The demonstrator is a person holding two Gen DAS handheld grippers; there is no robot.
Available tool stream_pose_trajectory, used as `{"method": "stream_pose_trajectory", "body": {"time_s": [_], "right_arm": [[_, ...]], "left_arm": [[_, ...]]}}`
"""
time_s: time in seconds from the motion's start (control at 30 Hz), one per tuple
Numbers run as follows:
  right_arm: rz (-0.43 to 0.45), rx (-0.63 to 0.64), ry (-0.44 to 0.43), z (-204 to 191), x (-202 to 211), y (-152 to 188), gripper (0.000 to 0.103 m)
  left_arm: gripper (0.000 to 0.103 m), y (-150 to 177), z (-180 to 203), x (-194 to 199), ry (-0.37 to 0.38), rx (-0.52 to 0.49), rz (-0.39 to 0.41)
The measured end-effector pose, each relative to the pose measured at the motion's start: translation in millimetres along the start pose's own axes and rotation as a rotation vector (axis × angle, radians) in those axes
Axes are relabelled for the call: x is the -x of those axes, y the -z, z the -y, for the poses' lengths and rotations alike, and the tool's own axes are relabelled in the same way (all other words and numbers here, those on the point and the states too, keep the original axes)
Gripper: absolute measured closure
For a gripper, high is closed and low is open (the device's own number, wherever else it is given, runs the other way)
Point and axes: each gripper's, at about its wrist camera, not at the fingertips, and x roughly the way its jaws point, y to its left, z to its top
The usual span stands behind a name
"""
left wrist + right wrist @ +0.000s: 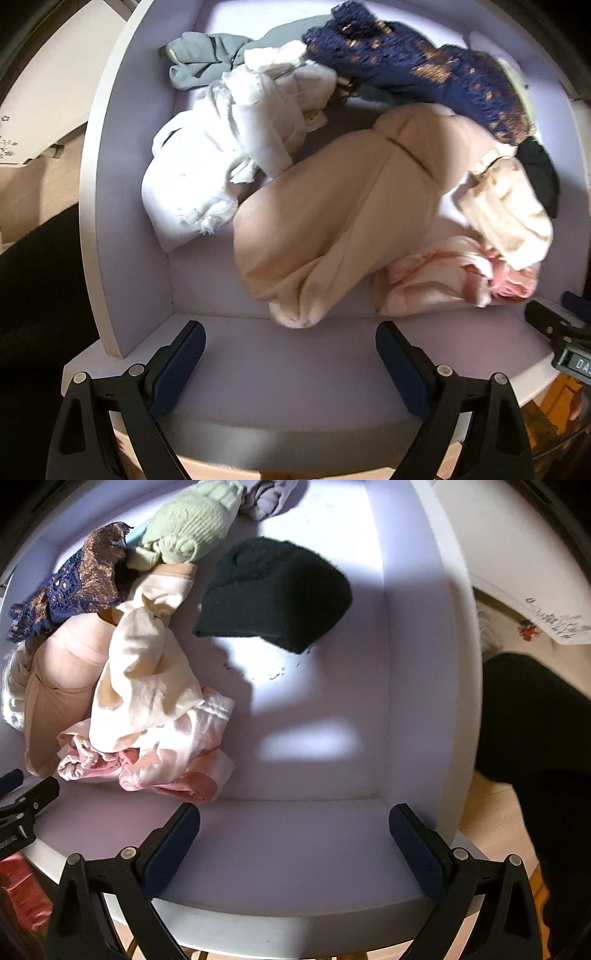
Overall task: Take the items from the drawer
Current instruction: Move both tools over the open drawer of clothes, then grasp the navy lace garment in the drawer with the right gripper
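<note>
An open white drawer (110, 206) (417, 686) holds loose clothing. In the left wrist view lie a white garment (221, 162), a beige garment (332, 206), a navy lace piece (417, 70), a grey item (199, 59), a cream cloth (506, 206) and a pink one (454, 273). The right wrist view shows a black knit item (277, 594), a green knit item (188, 528), the navy lace (81, 579), the cream cloth (147, 679) and the pink cloth (166, 753). My left gripper (290, 354) hangs open over the drawer's front edge, empty. My right gripper (293, 834) is open and empty there too.
The right gripper's tip (554, 325) shows at the right edge of the left wrist view; the left gripper's tip (26, 801) shows at the left of the right wrist view. A grey cloth (269, 494) lies at the drawer's back. Wooden floor (491, 812) and a dark-clothed leg (535, 738) flank the drawer.
</note>
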Motion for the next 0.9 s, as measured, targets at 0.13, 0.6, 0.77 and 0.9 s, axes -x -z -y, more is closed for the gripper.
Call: {"method": "stream_pose_trajectory", "body": {"time_s": [0.13,0.6,0.77,0.9], "right_arm": [[0.136,-0.059,-0.091,5.9,36.2,-30.7,0.002],[0.43,0.351,-0.138,-87.2,109.0,-144.7,0.027],[0.419,0.612,0.015,-139.1,107.2,-186.6,0.042],[0.368,0.678,0.086,-160.2,94.6,-227.1,0.044]], "left_arm": [[0.009,-1.3,-1.9,31.4,0.118,0.066,0.097],[0.009,-32.9,-38.5,77.0,0.007,0.086,0.212],[0.009,-31.2,-54.9,47.6,0.108,0.165,0.103],[0.009,-32.5,-59.6,41.3,0.109,0.153,0.092]]}}
